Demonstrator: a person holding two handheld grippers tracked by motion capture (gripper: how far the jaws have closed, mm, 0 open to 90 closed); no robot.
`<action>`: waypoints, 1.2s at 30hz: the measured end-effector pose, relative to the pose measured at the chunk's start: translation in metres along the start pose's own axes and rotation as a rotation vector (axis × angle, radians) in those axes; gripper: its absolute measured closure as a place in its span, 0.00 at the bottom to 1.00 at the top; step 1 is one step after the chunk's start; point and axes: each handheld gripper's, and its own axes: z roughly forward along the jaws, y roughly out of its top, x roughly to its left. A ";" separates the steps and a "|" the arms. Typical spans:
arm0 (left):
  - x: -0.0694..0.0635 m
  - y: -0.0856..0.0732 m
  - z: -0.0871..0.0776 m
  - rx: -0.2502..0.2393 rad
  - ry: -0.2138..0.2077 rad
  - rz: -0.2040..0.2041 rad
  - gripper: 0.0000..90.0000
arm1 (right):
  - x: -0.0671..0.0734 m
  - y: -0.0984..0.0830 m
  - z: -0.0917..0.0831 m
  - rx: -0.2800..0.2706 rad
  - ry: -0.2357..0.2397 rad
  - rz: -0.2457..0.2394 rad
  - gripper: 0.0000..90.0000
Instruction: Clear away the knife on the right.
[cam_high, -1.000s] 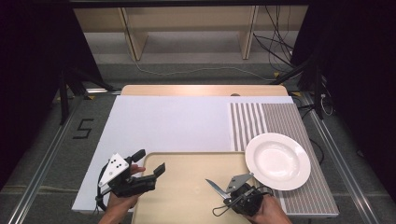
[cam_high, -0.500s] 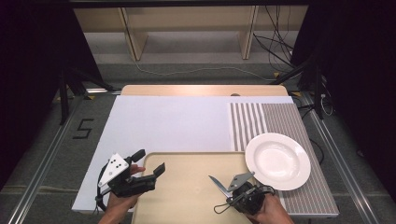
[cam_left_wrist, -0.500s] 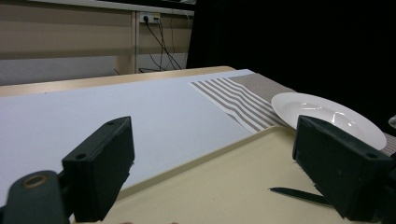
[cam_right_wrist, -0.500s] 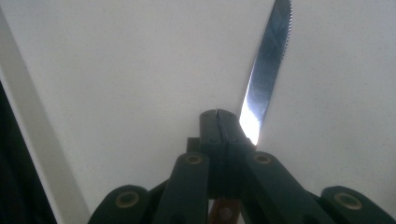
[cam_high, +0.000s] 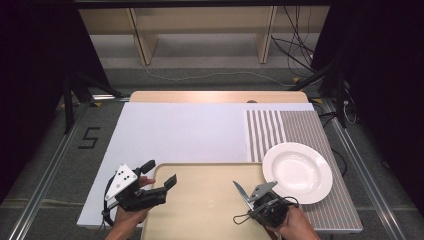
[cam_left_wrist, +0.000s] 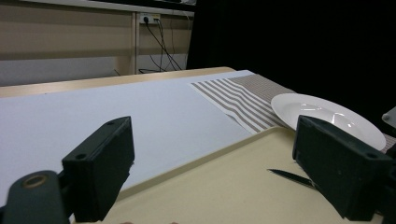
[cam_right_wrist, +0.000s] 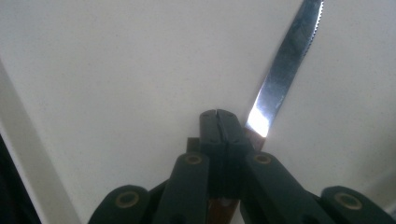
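R gripper (cam_high: 254, 199) clenched on knife (cam_high: 242, 192) handle, serrated blade out over beige tray (cam_high: 200, 210), L gripper (cam_high: 159, 175) jaws wide apart w/ nothing between, white plate (cam_high: 297, 172) just beside tray

One sign can be read: a dark figure "5" (cam_high: 88, 138) marked on the grey floor (cam_high: 60, 170) to the left of the table, seen in the high view. It lies just beside the metal rail that runs along the table's left side. No other lettering, label or brand can be read on anything else in the views.
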 end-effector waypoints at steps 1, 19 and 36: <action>0.000 0.000 0.000 0.000 -0.001 0.000 0.14 | -0.001 -0.001 0.000 0.000 0.005 -0.008 1.00; 0.001 0.000 0.002 0.000 0.008 -0.005 0.14 | -0.007 -0.006 -0.003 0.024 -0.010 0.011 1.00; 0.001 0.001 -0.001 -0.006 0.004 -0.003 0.14 | -0.017 -0.013 -0.009 0.052 -0.043 0.070 1.00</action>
